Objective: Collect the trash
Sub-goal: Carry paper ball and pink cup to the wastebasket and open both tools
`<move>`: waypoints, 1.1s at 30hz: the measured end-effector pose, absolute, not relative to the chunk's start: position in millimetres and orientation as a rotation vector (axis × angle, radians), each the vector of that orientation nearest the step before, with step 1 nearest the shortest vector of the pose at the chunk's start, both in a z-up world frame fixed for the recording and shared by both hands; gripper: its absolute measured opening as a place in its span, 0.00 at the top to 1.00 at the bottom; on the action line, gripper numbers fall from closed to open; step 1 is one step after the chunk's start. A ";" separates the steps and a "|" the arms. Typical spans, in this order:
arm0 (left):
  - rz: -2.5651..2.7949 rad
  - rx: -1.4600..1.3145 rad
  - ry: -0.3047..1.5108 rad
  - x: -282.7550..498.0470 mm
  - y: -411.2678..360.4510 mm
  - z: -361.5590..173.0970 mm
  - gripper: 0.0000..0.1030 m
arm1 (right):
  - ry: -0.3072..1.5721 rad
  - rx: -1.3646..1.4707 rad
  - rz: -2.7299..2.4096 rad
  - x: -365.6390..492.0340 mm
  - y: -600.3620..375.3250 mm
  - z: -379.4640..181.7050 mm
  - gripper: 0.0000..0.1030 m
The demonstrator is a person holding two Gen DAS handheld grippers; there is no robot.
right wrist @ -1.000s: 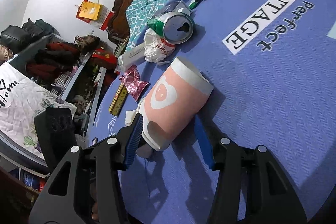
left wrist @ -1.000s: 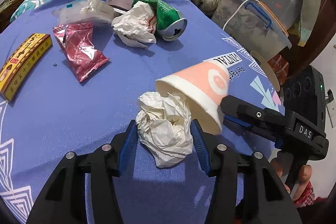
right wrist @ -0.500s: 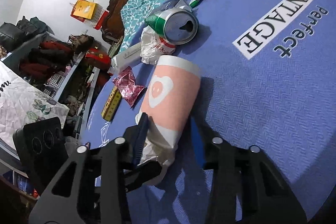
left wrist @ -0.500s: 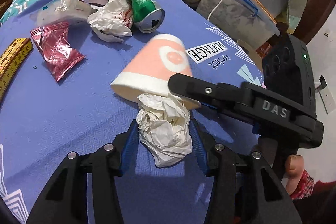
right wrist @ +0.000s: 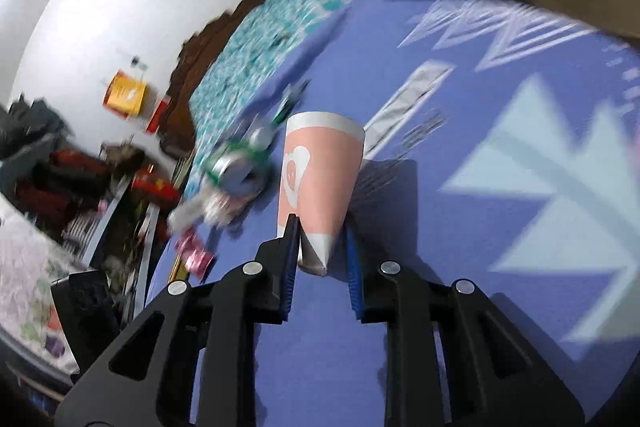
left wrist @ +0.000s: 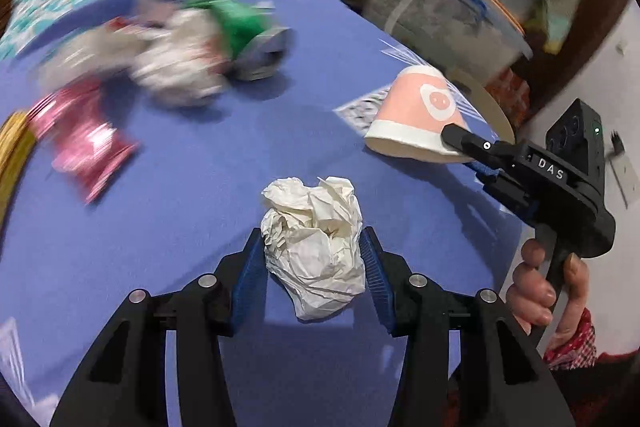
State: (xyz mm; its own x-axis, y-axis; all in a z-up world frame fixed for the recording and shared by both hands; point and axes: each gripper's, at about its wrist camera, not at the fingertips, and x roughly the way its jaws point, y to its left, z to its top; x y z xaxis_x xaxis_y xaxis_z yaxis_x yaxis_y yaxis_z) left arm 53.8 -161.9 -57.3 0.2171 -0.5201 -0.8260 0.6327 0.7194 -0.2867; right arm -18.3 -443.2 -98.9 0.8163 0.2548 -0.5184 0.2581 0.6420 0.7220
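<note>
My left gripper (left wrist: 312, 247) is shut on a crumpled white paper ball (left wrist: 314, 243) and holds it above the purple cloth (left wrist: 192, 219). My right gripper (right wrist: 322, 235) is shut on a pink paper cup (right wrist: 318, 183) with a white rim, squeezing its flattened end. In the left wrist view the cup (left wrist: 416, 115) hangs at the right, mouth turned down and left, held by the right gripper (left wrist: 460, 143). The two items are apart.
More trash lies blurred at the far side of the cloth: a green can (left wrist: 248, 31), white crumpled paper (left wrist: 176, 71), a pink wrapper (left wrist: 84, 139) and a yellow box (left wrist: 12, 143). Plastic storage boxes (left wrist: 460, 3) stand at the back right.
The right gripper has pulled the cup away to the right, off the paper ball. Both views have swung and blurred. The left gripper still holds the paper.
</note>
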 end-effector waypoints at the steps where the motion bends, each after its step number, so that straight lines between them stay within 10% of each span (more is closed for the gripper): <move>1: -0.830 0.144 1.095 57.5 -179.7 -56.5 0.55 | 0.618 0.892 -0.028 -24.9 -454.9 -98.2 0.76; 22: -1.150 0.385 1.061 66.8 -537.2 -42.1 0.54 | 0.438 0.926 -0.516 -107.0 -670.3 -101.3 0.75; 28: -1.073 0.402 1.079 74.0 -574.1 -55.2 0.23 | 0.445 0.948 -0.552 -108.7 -682.0 -115.1 0.37; 33: -1.073 0.329 1.079 81.9 -555.8 -41.4 0.23 | 0.382 0.936 -0.594 -117.5 -672.9 -109.9 0.37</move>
State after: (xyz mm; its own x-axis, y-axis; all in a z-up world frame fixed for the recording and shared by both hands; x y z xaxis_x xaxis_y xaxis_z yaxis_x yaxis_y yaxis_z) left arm 81.9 -555.8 -41.4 0.0580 -0.5446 -0.8367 0.8338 0.4873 -0.2594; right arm -117.5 -672.9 -109.9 0.7779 -0.3079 -0.5478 0.6262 0.4525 0.6349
